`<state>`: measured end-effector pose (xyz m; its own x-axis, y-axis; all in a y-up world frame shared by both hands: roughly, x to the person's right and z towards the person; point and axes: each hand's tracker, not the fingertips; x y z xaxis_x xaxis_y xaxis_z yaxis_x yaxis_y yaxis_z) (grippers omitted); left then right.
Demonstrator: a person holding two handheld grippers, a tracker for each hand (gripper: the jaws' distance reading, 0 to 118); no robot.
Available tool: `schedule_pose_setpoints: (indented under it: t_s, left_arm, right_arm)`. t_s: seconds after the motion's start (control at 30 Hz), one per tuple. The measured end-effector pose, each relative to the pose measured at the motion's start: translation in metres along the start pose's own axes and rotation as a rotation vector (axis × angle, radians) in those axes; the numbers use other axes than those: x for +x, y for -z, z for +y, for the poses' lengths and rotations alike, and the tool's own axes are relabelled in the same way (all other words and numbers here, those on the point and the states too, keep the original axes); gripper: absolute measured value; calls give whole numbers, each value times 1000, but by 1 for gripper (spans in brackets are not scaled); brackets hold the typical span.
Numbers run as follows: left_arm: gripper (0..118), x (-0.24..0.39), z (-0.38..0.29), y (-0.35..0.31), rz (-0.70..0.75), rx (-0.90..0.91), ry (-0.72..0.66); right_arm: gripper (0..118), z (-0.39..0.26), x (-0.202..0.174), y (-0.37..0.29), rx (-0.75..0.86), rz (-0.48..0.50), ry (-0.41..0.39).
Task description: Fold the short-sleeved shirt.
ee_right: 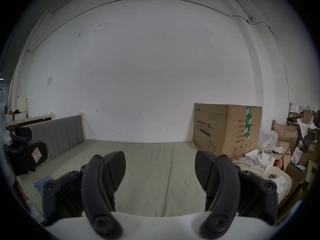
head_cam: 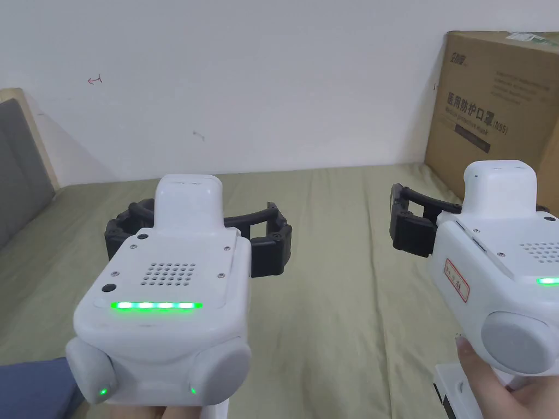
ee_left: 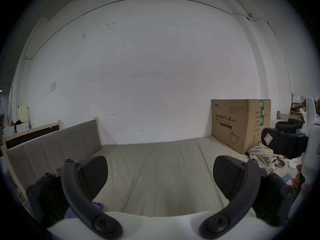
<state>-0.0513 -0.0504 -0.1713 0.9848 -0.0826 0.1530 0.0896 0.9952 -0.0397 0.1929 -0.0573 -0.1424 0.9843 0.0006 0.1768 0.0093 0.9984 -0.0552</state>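
Both grippers hover over an olive-green mattress (head_cam: 338, 305). My left gripper (head_cam: 202, 218) is open, with nothing between its black jaws; its own view shows the gap (ee_left: 160, 162) over bare mattress. My right gripper (head_cam: 475, 213) is also open and holds nothing (ee_right: 161, 157). A blue cloth (head_cam: 33, 387) lies at the mattress's near left corner, below and left of the left gripper (ee_left: 97, 206) (ee_right: 43, 181). A crumpled plaid garment (ee_right: 247, 165) lies at the right, beside the box (ee_left: 259, 152). Neither gripper touches any cloth.
A large cardboard box (head_cam: 497, 109) stands on the mattress at the back right, against the white wall. A grey padded headboard (head_cam: 19, 163) bounds the left side. Boxes and bags are piled beyond the right edge (ee_right: 294, 148).
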Motion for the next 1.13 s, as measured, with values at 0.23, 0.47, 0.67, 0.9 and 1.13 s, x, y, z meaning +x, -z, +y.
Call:
schedule_pose_setpoints:
  t_s: [0.23,0.47,0.67,0.9,1.13]
  left_arm:
    - [118,4,0,3,-13,-12,-6]
    - [118,8,1,3,-7,-25,-15]
    - [118,7,6,8,20,-50,-55]
    - [118,-1,6,9,9,-77,-126]
    - [118,-6,5,13,26,-79,-140]
  right_arm:
    - [89,1,1,-3,5,-7,3]
    - [89,0,2,-2,-5,-6,0]
    - [89,-2,3,-2,-22,0,3]
    - [89,0,6,-1,-23,-7,7]
    - [89,2,6,1,-26,-7,11]
